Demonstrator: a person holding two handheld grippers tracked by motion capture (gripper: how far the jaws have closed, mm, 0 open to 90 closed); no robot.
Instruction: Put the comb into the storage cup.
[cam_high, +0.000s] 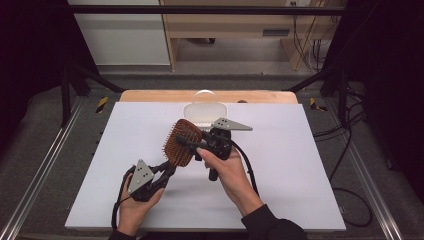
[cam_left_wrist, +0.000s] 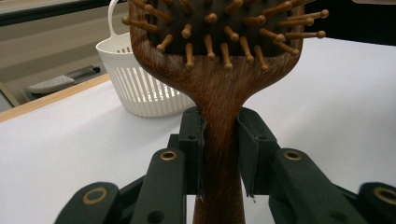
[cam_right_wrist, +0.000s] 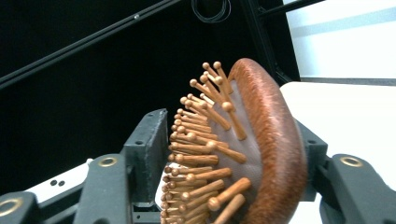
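Note:
A brown wooden hairbrush (cam_high: 181, 145) with peg bristles hangs in the air over the white table (cam_high: 300, 165). My left gripper (cam_high: 169, 171), low at the left, is shut on the brush's handle (cam_left_wrist: 219, 154), its pads pressed to both sides just below the head. From the right, my right gripper (cam_high: 189, 145) clamps the brush head (cam_right_wrist: 268, 135): one pad rests against the bristle tips (cam_right_wrist: 187, 149), the other against the rounded wooden back. The bristles face left in the high view.
A white slatted plastic basket (cam_high: 204, 112) with a loop handle stands at the table's far edge, just behind the brush; it is seen again as the basket (cam_left_wrist: 140, 88) in the left gripper view. Black frame bars and cables surround the table.

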